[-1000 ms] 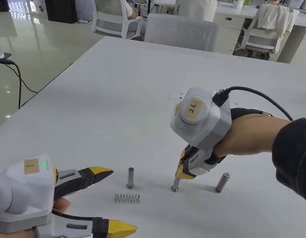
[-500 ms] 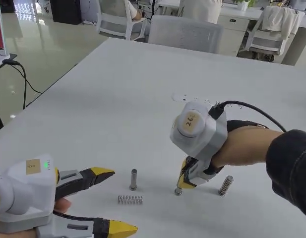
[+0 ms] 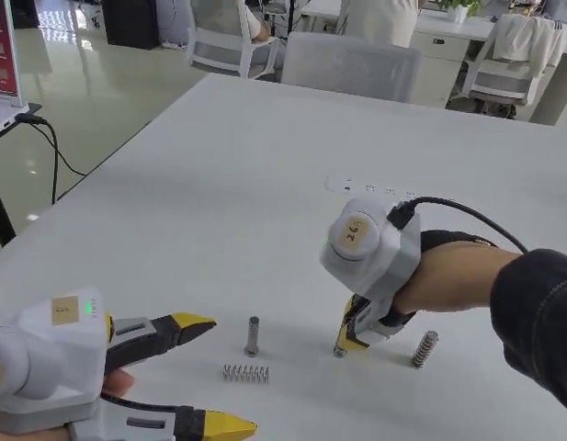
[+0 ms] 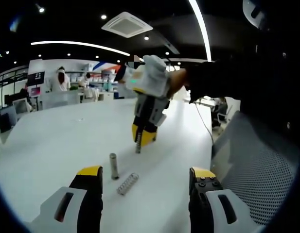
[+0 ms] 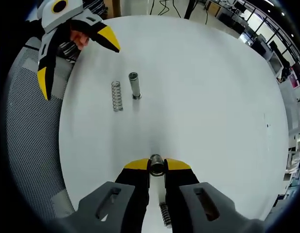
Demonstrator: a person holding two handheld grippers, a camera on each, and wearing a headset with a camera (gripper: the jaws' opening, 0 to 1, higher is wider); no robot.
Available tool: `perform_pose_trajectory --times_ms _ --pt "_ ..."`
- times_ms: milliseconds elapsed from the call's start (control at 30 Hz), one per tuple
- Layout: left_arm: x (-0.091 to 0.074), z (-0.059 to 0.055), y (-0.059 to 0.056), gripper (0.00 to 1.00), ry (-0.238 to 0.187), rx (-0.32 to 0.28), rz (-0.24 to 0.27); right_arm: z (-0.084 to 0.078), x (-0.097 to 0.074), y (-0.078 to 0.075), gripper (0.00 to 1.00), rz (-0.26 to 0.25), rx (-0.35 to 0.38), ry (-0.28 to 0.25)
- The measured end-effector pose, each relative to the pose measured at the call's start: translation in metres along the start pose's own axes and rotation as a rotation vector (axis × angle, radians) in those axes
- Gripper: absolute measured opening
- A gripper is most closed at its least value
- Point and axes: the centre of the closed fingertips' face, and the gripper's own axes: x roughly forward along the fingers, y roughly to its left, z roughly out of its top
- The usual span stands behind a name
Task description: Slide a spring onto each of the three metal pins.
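While the white table [image 3: 265,184] spreads wide under everything, the left gripper [image 4: 146,172] hangs low at its near edge, jaws spread apart. The right gripper [image 3: 346,344] points down, jaws pinching a spring [image 5: 157,165] that sits over the middle pin [image 3: 338,353]. A bare pin [image 3: 253,335] stands upright to its left and a sprung pin [image 3: 424,349] to its right. A loose spring [image 3: 245,373] lies flat just beside the bare pin.

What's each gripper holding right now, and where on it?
Right gripper pinches a spring by its sides near the upper end; left gripper is open, empty.
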Motion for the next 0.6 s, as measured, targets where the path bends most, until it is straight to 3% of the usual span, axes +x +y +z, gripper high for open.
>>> perform_pose_trajectory --times_ms 600 --pt "-0.0023 -0.0038 0.0033 0.67 0.005 -0.001 0.003 -0.0015 0.0081 -0.0085 0.09 -0.002 0.042 0.023"
